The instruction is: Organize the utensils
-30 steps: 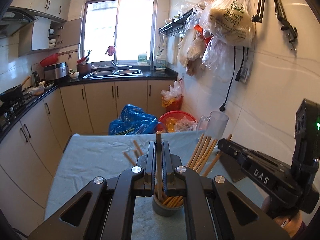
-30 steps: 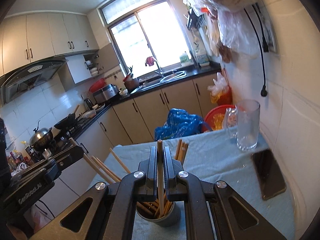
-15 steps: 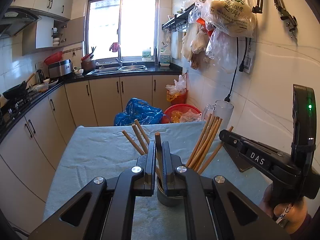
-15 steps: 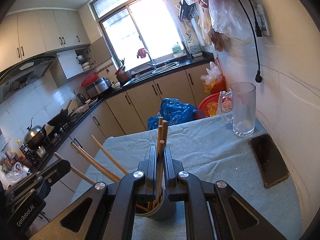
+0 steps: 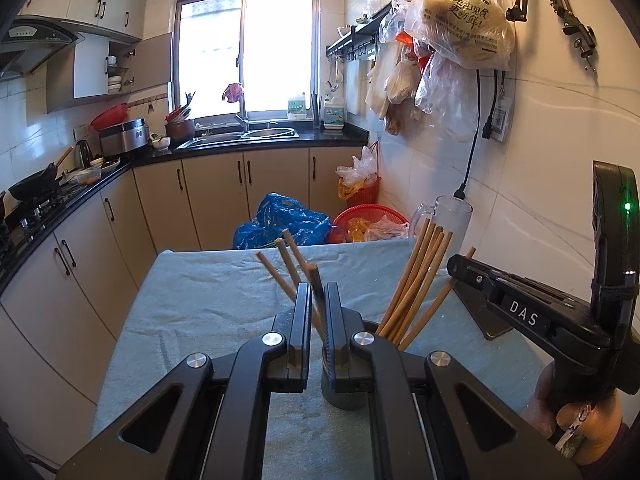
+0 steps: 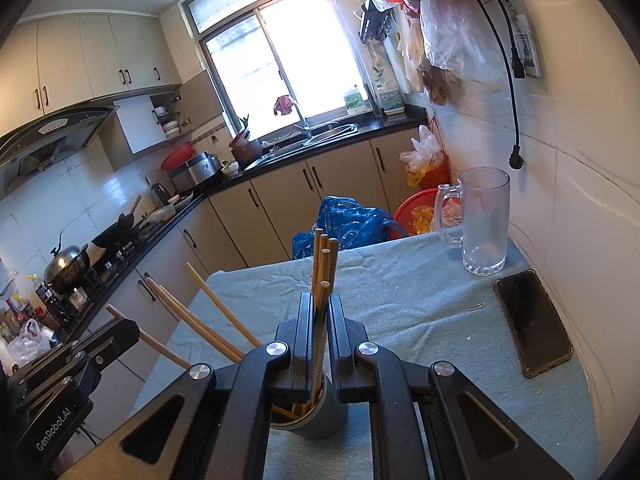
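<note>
Grey utensil cup [image 6: 318, 420], perforated wall, standing upright on the pale blue cloth-covered table [image 6: 400, 300]; landmark for all entries below. Contents: wooden chopsticks [image 5: 416, 280], a bundle leaning out of the cup toward the wall side, a few more [image 5: 280, 268] leaning toward the kitchen's open side. Left gripper [image 5: 317, 304]: directly above the cup, jaws pressed together on one chopstick [image 5: 316, 280] whose lower end runs down into the cup. Right gripper [image 6: 319, 312]: also directly above the cup, jaws pinching a single chopstick [image 6: 322, 300] that reaches down into the cup. Clear glass mug [image 6: 482, 220]: beyond the cup, at the table's far corner by the tiled wall. Black phone [image 6: 532, 322]: flat on the cloth, between cup and wall. Blue plastic bag [image 6: 344, 228]: on the floor past the table's far edge, beyond the cup.
</note>
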`<state>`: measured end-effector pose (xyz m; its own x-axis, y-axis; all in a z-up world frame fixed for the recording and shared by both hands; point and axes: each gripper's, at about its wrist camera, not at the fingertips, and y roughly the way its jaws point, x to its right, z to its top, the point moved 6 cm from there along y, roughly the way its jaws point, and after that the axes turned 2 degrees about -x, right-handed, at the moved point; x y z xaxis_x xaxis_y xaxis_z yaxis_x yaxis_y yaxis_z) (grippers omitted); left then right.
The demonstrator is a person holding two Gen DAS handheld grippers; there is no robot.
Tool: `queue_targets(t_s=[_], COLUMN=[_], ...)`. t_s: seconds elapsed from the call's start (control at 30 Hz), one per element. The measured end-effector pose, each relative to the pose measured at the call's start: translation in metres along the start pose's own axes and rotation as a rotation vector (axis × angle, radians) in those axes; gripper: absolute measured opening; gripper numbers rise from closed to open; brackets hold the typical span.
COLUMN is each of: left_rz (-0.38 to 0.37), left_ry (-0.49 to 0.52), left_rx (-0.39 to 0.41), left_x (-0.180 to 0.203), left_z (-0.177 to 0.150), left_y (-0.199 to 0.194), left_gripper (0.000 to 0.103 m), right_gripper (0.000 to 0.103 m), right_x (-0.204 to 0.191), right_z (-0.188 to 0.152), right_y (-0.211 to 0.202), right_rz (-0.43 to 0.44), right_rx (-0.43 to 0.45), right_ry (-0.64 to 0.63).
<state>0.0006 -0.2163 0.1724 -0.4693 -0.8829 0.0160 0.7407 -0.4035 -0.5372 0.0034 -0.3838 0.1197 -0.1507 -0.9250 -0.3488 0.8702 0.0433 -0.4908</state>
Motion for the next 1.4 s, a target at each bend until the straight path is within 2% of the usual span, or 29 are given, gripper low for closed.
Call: queue_targets(t_s=[0.47, 0.63, 0.7, 0.77, 0.93, 1.17, 1.4], left_rz=[-0.001, -0.008, -0.003, 0.001, 0.009, 0.046, 0.096], left_ry=[-0.007, -0.013, -0.018, -0.028, -0.047, -0.105, -0.179], left_rx=[0.002, -0.001, 0.001, 0.01, 0.019, 0.027, 0.024], left_x=[-0.002, -0.002, -0.003, -0.005, -0.01, -0.024, -0.046], left_z=[0.001, 0.001, 0.001, 0.0, -0.002, -0.013, -0.042], left_y=[-0.004, -0.012, -0.016, -0.021, -0.036, -0.062, -0.093], left_gripper=[0.006, 0.007, 0.017, 0.026, 0.035, 0.052, 0.08], right_gripper=[0.009, 0.025, 0.032, 0.034, 0.043, 0.045, 0.052], right_x=[-0.005, -0.003, -0.004, -0.005, -0.012, -0.02, -0.026], right_z=[0.001, 0.001, 0.002, 0.003, 0.007, 0.008, -0.015], right_y=[0.001, 0.001, -0.002, -0.007, -0.022, -0.056, -0.092], right_rz=[0.0, -0.006, -0.008, -0.014, -0.018, -0.033, -0.061], right_rx=[-0.012, -0.011, -0.005, 0.006, 0.034, 0.072, 0.07], right_ry=[-0.005, 0.012, 0.016, 0.015, 0.002, -0.02, -0.071])
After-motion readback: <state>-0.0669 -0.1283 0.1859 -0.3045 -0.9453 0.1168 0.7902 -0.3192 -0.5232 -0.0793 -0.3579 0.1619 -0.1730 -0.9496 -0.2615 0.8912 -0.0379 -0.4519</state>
